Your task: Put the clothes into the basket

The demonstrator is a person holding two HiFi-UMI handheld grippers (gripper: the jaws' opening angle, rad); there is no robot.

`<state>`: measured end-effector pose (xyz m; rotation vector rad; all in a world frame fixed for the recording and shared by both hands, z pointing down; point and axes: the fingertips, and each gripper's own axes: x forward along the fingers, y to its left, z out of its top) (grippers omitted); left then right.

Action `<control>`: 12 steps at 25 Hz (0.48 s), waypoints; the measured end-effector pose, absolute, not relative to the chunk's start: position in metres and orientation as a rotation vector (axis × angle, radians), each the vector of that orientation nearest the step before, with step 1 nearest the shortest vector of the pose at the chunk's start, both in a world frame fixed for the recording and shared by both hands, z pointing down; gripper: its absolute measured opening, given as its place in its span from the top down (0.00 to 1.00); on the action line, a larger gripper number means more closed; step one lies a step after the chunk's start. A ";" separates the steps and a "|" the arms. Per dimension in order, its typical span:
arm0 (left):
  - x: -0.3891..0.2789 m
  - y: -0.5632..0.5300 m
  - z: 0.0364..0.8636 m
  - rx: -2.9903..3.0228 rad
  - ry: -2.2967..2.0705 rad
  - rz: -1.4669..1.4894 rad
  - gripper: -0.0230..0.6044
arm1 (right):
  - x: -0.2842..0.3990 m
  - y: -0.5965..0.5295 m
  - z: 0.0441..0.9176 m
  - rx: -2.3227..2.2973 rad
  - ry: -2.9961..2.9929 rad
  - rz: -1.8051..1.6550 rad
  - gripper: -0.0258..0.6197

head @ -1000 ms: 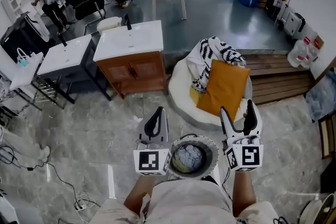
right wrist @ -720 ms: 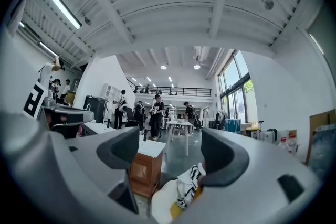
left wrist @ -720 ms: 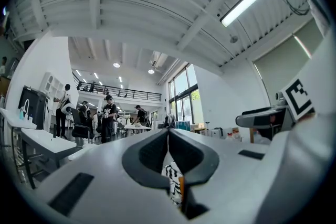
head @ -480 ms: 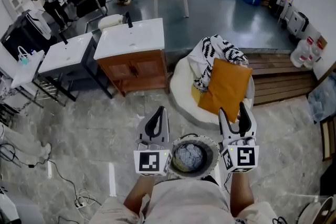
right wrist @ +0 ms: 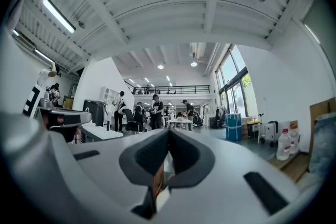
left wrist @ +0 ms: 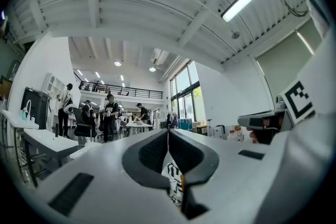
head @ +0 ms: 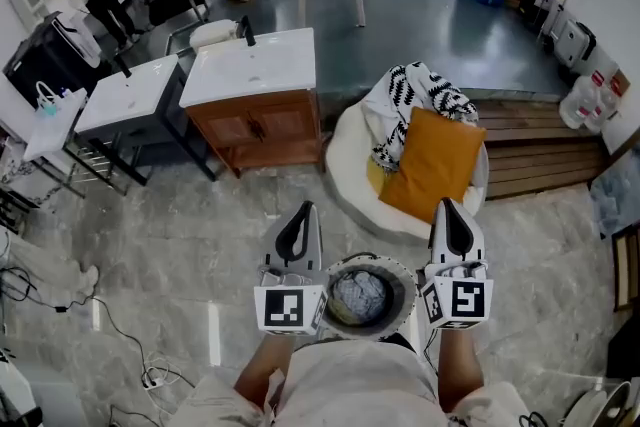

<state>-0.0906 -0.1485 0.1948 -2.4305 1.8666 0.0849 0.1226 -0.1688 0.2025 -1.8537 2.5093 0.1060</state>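
**Right jaws just closed on air: both tools clenched and empty, no garment taken yet.**

The right gripper (head: 447,207), spread a second ago, has just been closing and holds nothing; the left gripper (head: 303,211) is likewise pressed together. At the head view's lower centre, between them, the basket (head: 401,276) holds a grey garment (head: 358,295); the patterned garment (head: 410,97) and orange cloth (head: 432,163) lie above it on the white seat (head: 345,165). The gripper views show only meeting pads, with slivers of those two cloths beneath.
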 end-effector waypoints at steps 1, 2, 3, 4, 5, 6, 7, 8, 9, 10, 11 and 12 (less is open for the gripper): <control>-0.090 -0.150 0.195 -2.429 1.869 0.085 0.95 | 0.123 -0.171 0.203 -1.849 2.514 0.107 0.98; -0.089 -0.151 0.195 -2.427 1.870 0.084 0.95 | 0.123 -0.172 0.203 -1.844 2.515 0.108 0.98; -0.088 -0.152 0.195 -2.426 1.869 0.082 0.95 | 0.124 -0.174 0.203 -1.842 2.516 0.109 0.98; -0.086 -0.152 0.195 -2.426 1.867 0.078 0.95 | 0.124 -0.174 0.202 -1.842 2.519 0.109 0.98; -0.085 -0.152 0.195 -2.427 1.866 0.075 0.95 | 0.124 -0.175 0.201 -1.843 2.522 0.111 0.98; -0.084 -0.153 0.195 -2.426 1.866 0.073 0.95 | 0.125 -0.176 0.200 -1.842 2.527 0.115 0.98; -0.083 -0.154 0.195 -2.426 1.867 0.071 0.95 | 0.125 -0.177 0.199 -1.840 2.531 0.120 0.98; -0.082 -0.155 0.195 -2.425 1.871 0.068 0.95 | 0.125 -0.179 0.199 -1.838 2.535 0.124 0.98; -0.081 -0.156 0.195 -2.424 1.875 0.064 0.95 | 0.126 -0.180 0.200 -1.834 2.538 0.128 0.98; -0.080 -0.157 0.196 -2.423 1.877 0.061 0.95 | 0.127 -0.181 0.201 -1.831 2.540 0.131 0.98; -0.080 -0.158 0.196 -2.422 1.877 0.060 0.95 | 0.128 -0.182 0.202 -1.829 2.541 0.134 0.98; -0.079 -0.159 0.196 -2.421 1.875 0.061 0.95 | 0.128 -0.183 0.202 -1.828 2.541 0.137 0.98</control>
